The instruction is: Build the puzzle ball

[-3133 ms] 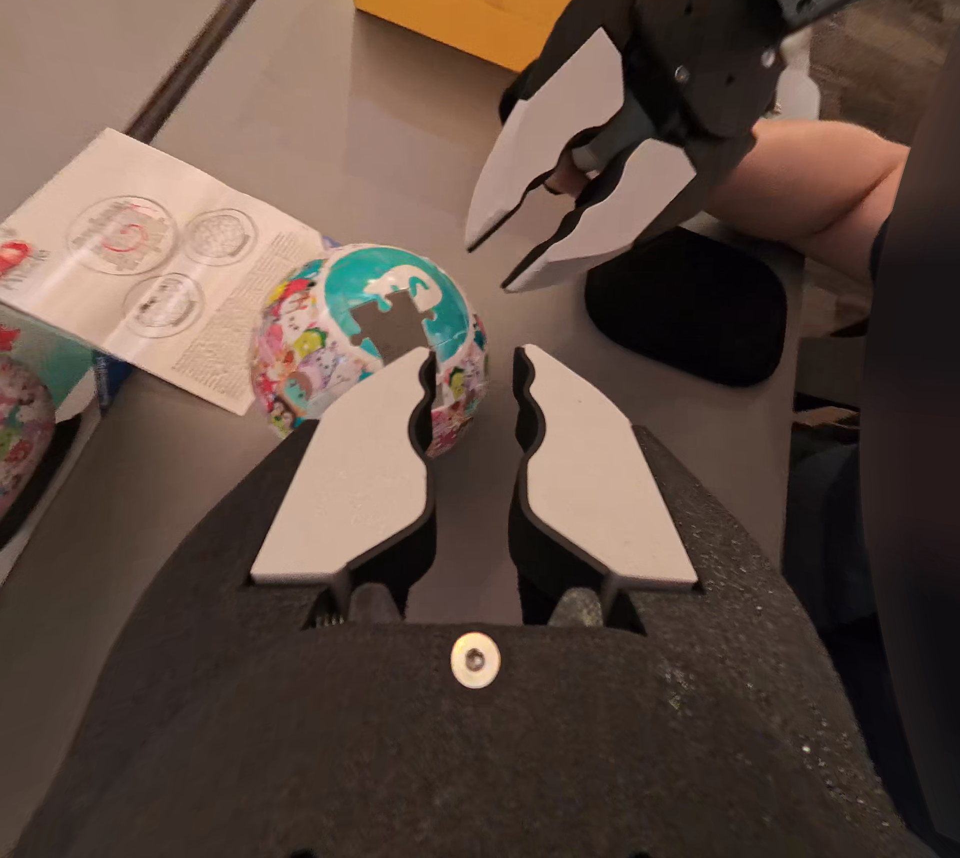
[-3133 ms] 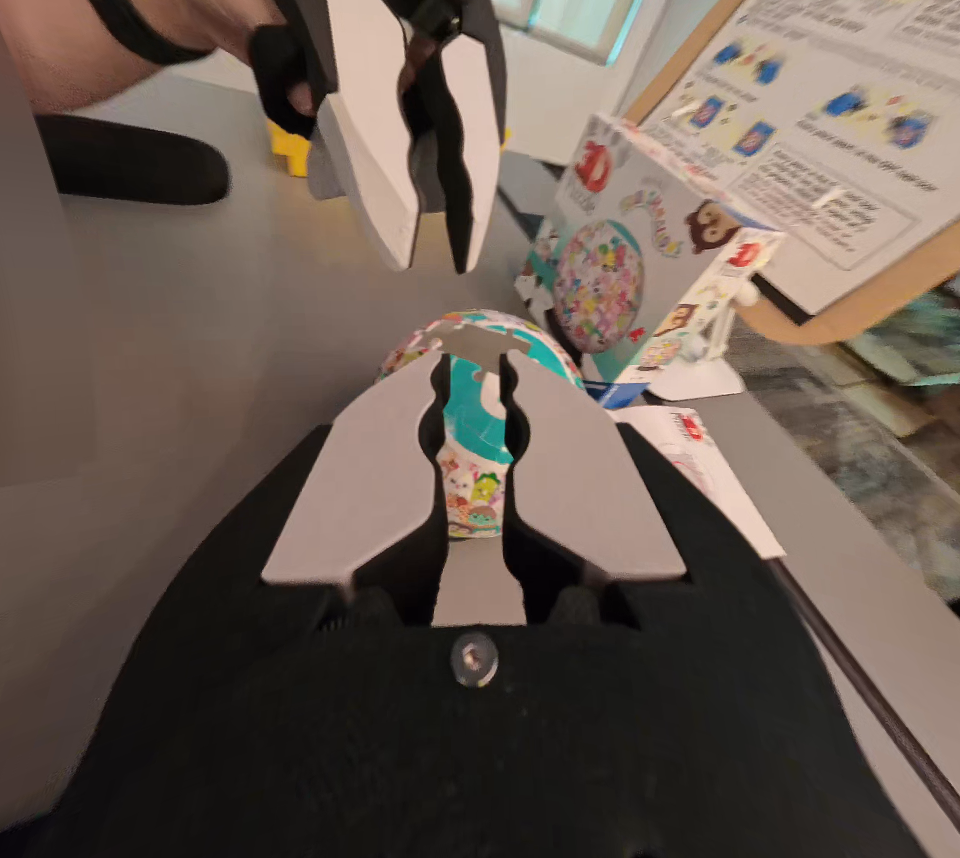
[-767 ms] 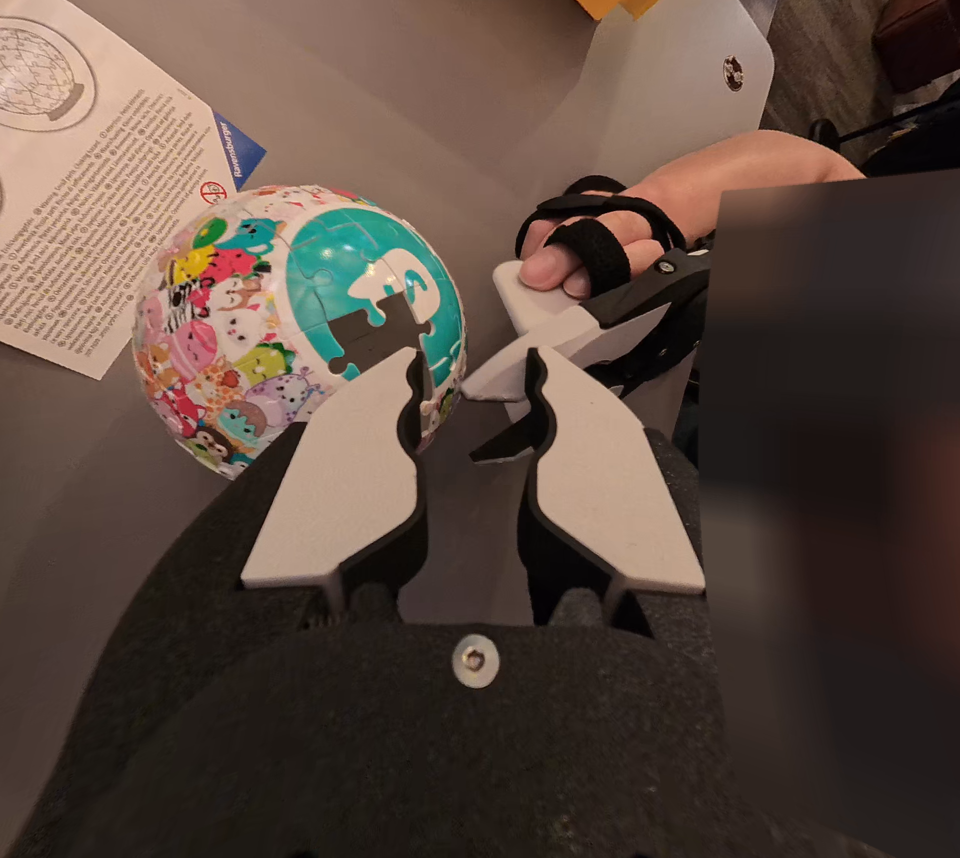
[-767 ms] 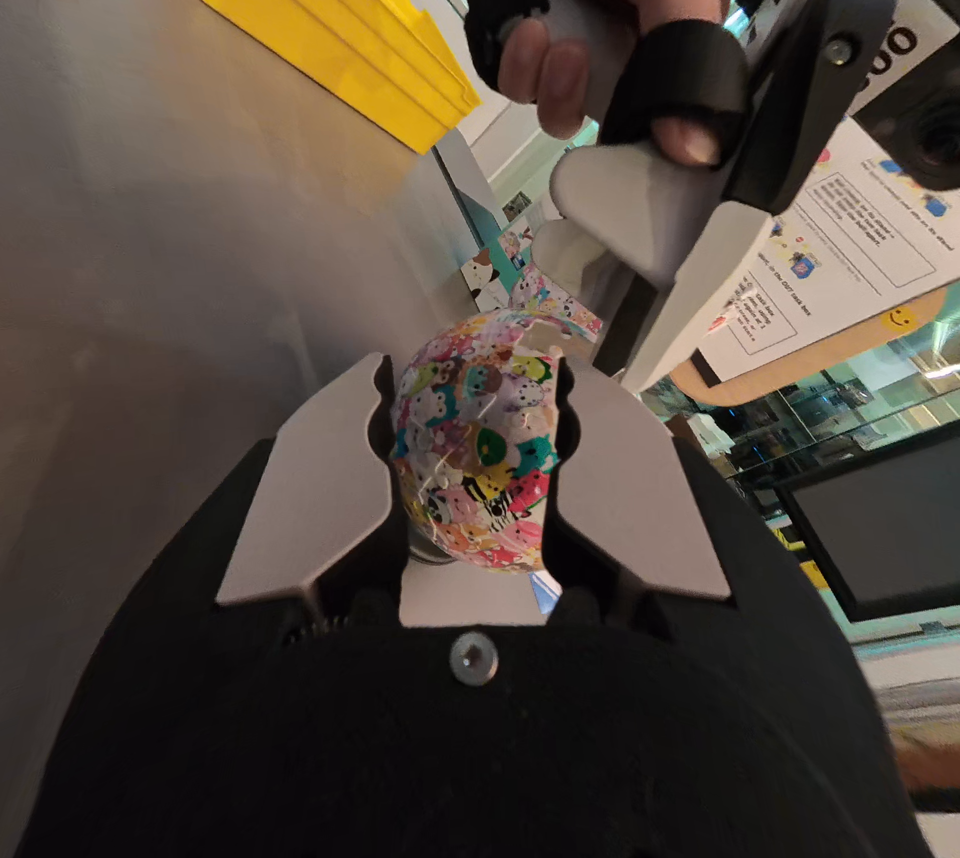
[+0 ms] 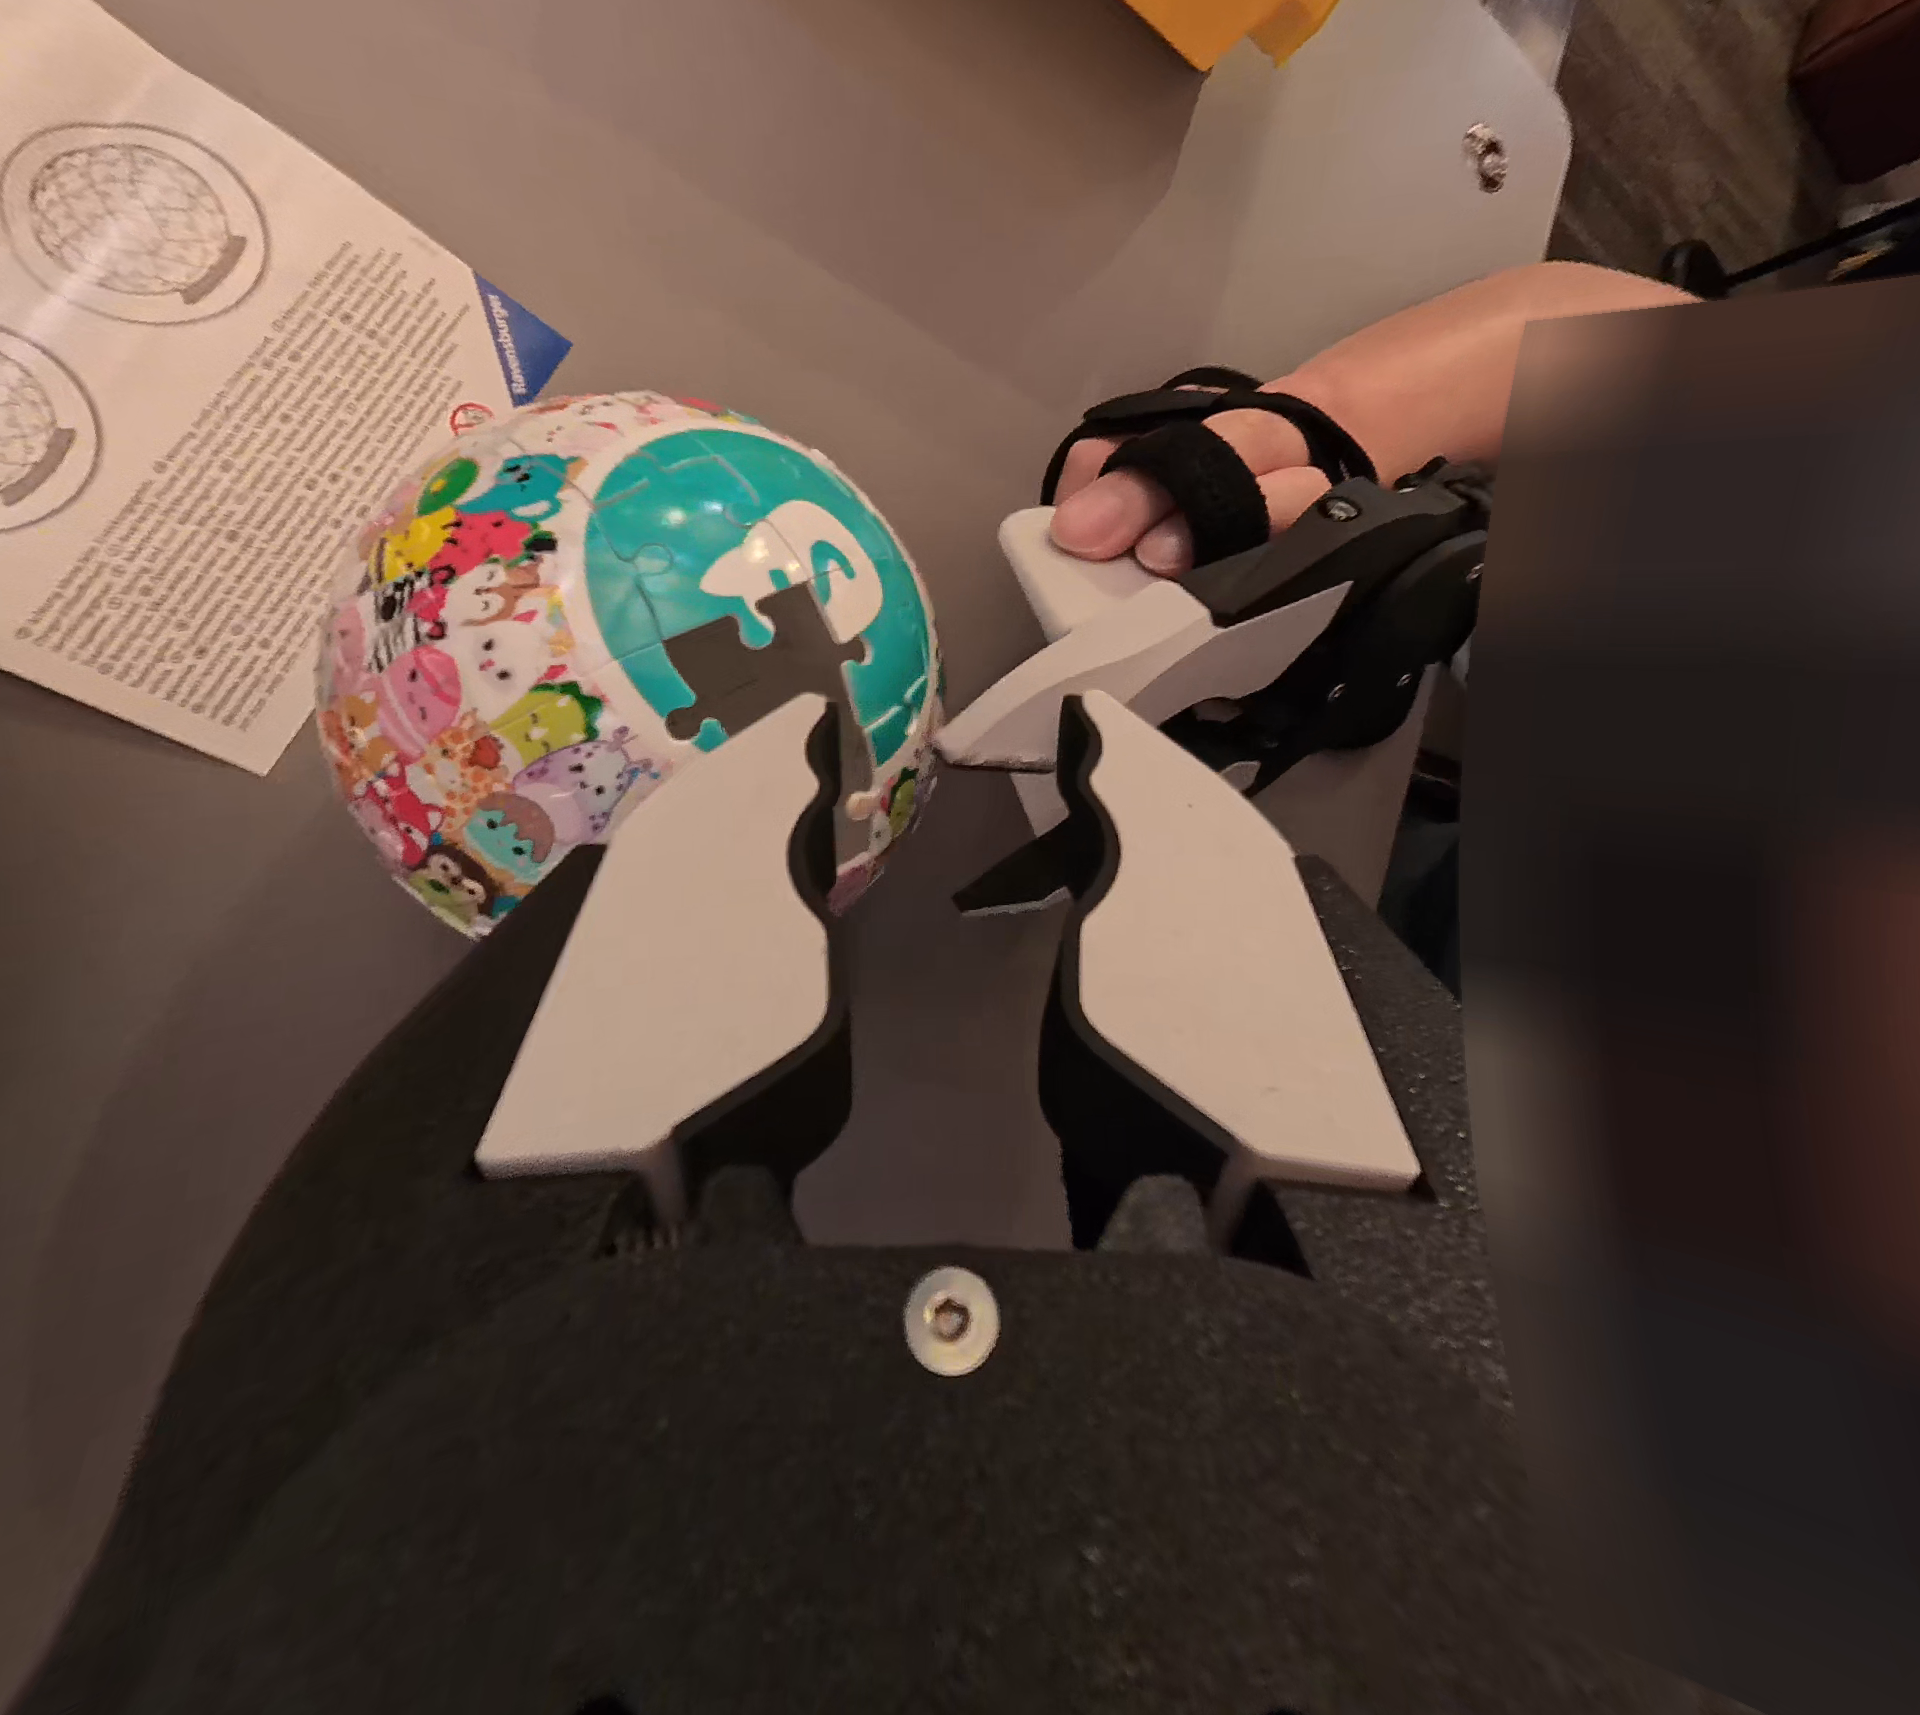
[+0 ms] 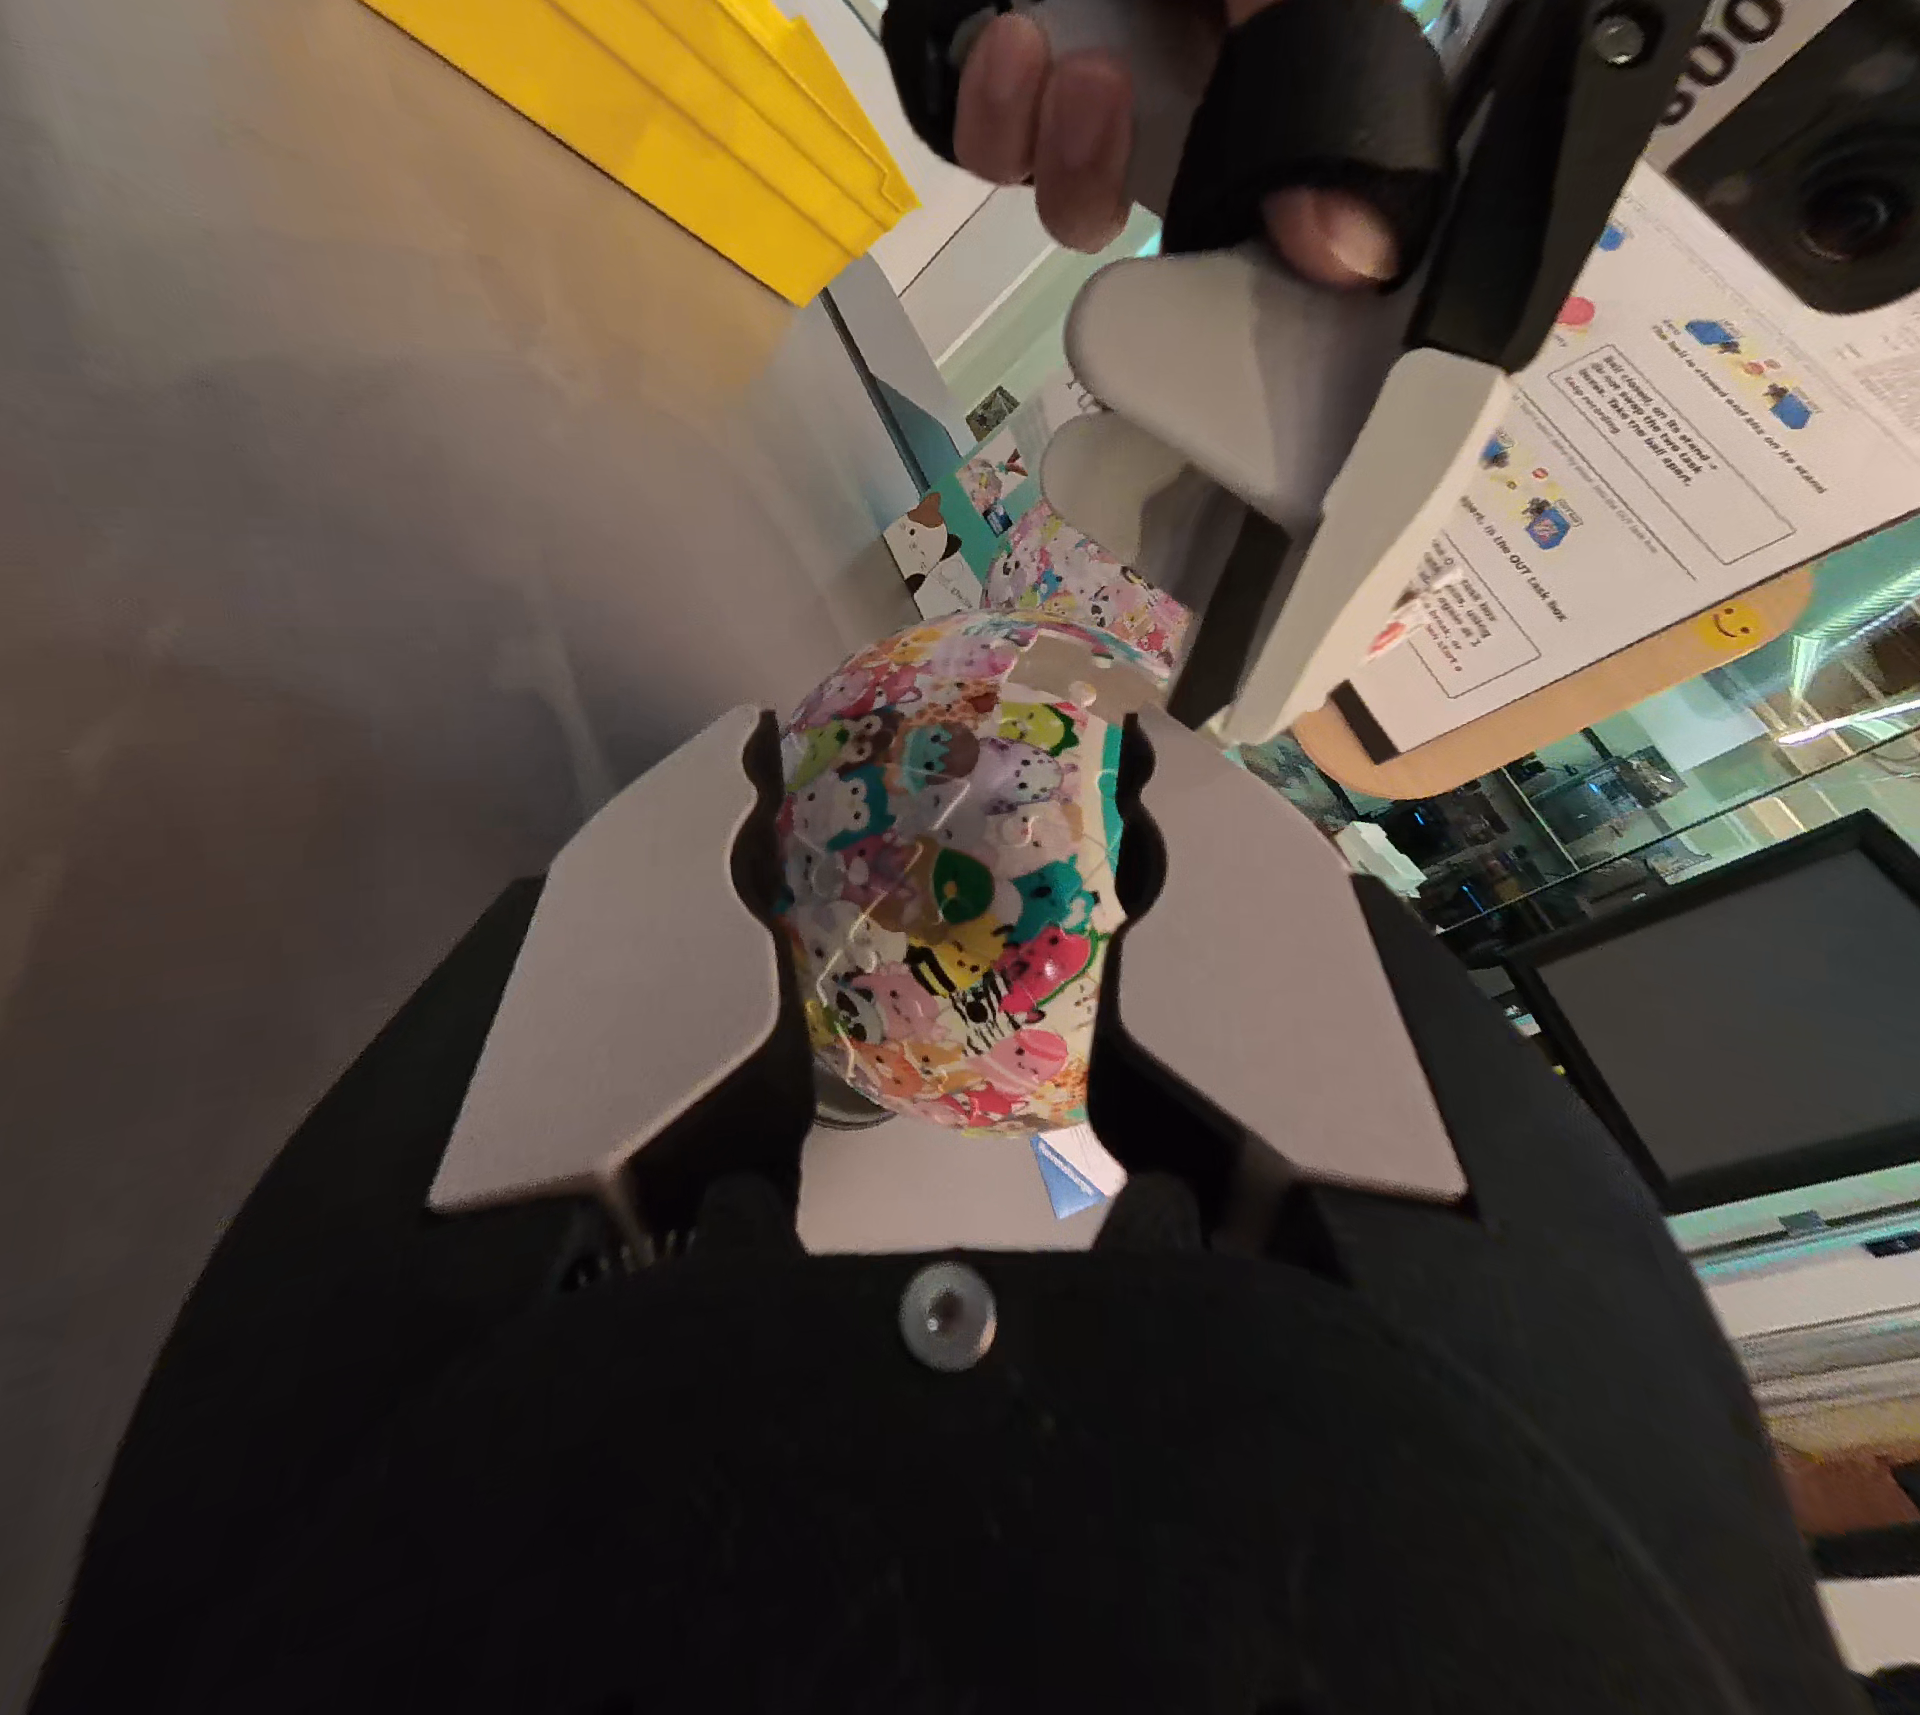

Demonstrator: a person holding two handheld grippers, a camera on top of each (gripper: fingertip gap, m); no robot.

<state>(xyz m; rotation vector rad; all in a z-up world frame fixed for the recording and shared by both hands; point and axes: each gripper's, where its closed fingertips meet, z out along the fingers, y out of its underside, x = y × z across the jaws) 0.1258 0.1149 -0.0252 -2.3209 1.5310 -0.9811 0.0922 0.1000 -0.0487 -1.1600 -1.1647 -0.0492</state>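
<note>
The grey tabletop [image 5: 727,107] carries a printed instruction sheet [image 5: 208,377] at the left and stacked yellow bins [image 6: 582,34] at the far edge; what the bins hold cannot be seen. Behind them are windows, a poster board [image 6: 1662,460] and a dark screen [image 6: 1745,990]. The puzzle ball [image 5: 623,657] sits on the tabletop beside the sheet, a piece-shaped gap showing in its teal patch. The right gripper [image 6: 951,782] has its jaws spread around the ball, close to its sides. The left gripper [image 5: 945,730] hangs above with jaws parted, holding nothing. The puzzle's box [image 6: 956,543] stands behind the ball.
</note>
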